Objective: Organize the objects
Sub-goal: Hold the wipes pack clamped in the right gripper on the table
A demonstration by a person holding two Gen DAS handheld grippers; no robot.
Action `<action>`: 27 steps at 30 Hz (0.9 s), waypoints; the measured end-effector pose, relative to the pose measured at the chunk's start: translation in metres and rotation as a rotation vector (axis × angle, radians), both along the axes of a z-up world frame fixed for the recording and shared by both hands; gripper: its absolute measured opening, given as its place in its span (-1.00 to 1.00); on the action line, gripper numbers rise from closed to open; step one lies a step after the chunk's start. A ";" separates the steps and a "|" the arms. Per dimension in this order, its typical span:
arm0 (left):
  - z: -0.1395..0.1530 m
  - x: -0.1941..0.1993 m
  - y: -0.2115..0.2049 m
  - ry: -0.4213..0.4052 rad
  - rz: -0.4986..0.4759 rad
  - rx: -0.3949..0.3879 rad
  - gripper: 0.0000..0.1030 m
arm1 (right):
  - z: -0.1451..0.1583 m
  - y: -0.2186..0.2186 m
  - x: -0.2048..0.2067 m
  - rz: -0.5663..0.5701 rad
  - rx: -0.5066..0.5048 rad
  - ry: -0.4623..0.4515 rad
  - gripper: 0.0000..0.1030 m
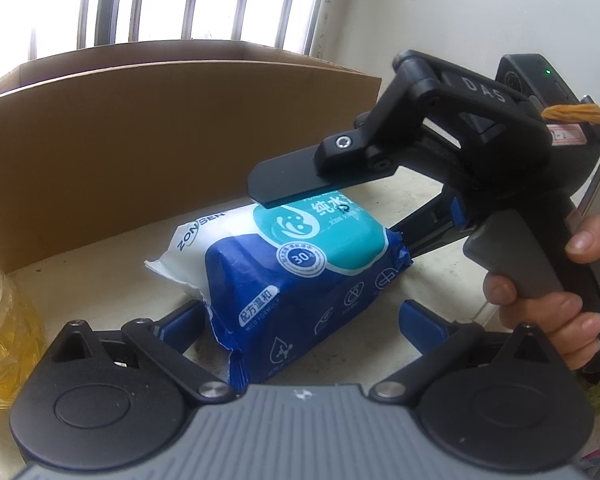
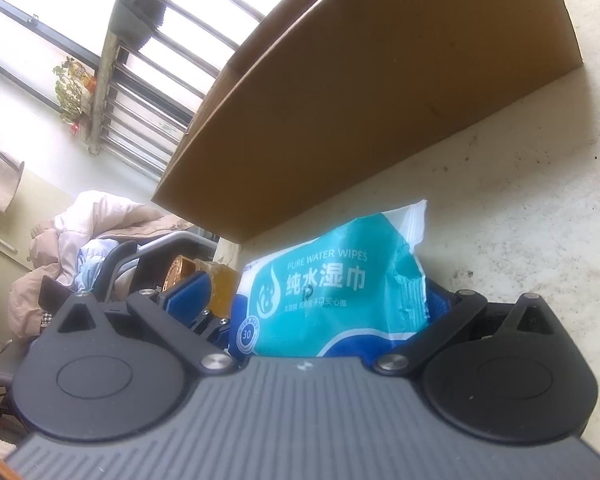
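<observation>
Cardboard box [image 1: 140, 152] backs wipes pack [image 1: 284, 280], pinched by right fingers [image 1: 284, 184]; left fingers [image 1: 180, 320] spread.

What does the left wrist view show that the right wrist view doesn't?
Left wrist only: the right gripper with the hand on its grip, its fingers above and below the blue-and-white wet-wipes pack.

Right wrist only: the room behind, with a heap of pink clothing.

Both: the pack, the brown cardboard box and the off-white tabletop.
</observation>
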State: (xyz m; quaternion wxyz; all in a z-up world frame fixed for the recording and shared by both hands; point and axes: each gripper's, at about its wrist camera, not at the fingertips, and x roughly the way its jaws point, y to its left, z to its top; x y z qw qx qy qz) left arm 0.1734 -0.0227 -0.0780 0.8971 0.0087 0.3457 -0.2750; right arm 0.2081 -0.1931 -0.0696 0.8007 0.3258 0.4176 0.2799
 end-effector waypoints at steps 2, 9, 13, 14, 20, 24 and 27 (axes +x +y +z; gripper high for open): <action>-0.001 0.001 -0.001 -0.003 0.001 0.001 1.00 | -0.001 -0.002 -0.001 -0.005 0.014 -0.004 0.99; -0.003 0.000 -0.003 -0.006 0.002 -0.001 1.00 | -0.003 -0.001 -0.003 -0.013 0.019 -0.015 0.99; -0.003 0.000 -0.002 -0.005 0.003 -0.001 1.00 | -0.003 0.000 -0.003 -0.018 0.021 -0.013 0.99; -0.004 0.000 -0.002 -0.004 0.003 -0.003 1.00 | -0.004 -0.001 -0.003 -0.019 0.021 -0.012 0.99; -0.004 0.001 -0.003 -0.004 0.005 -0.003 1.00 | -0.004 0.000 -0.004 -0.022 0.020 -0.015 0.99; -0.004 0.000 -0.002 -0.004 0.003 -0.003 1.00 | -0.004 0.001 -0.003 -0.024 0.020 -0.015 0.99; -0.005 0.000 -0.003 -0.005 0.004 -0.002 1.00 | -0.004 0.001 -0.003 -0.023 0.020 -0.016 0.99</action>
